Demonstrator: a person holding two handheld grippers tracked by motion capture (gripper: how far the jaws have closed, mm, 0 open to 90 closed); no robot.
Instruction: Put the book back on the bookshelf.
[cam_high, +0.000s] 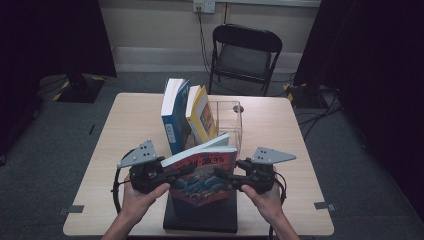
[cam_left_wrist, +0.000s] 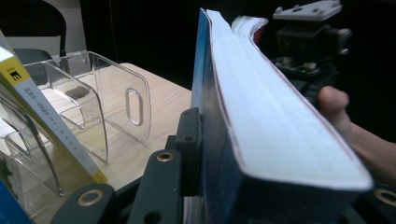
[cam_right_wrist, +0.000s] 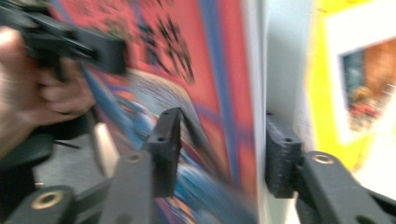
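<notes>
Red paperback (cam_high: 202, 175), lower centre: thick, heavy, flexible cover; take by side edges. Left gripper (cam_high: 172, 172) clamped on it; right gripper (cam_high: 222, 176) jaws slack, straddling opposite edge.

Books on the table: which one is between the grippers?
The red-covered book at the front, with a gripper at each side edge. The blue book and yellow book stand behind in the clear rack.

Both grippers, left gripper (cam_high: 172, 172) and right gripper (cam_high: 227, 176), are chunky matte black builds, each topped with a grey three-cornered plate dotted with small holes. A black cable loops out from the back of each one. Up close, the jaws are flat black linkage arms with brass-coloured rivets at the pivots and blocky, slightly rough black pads with little screw holes. The person's hands and forearms are bare, no sleeves showing.
</notes>
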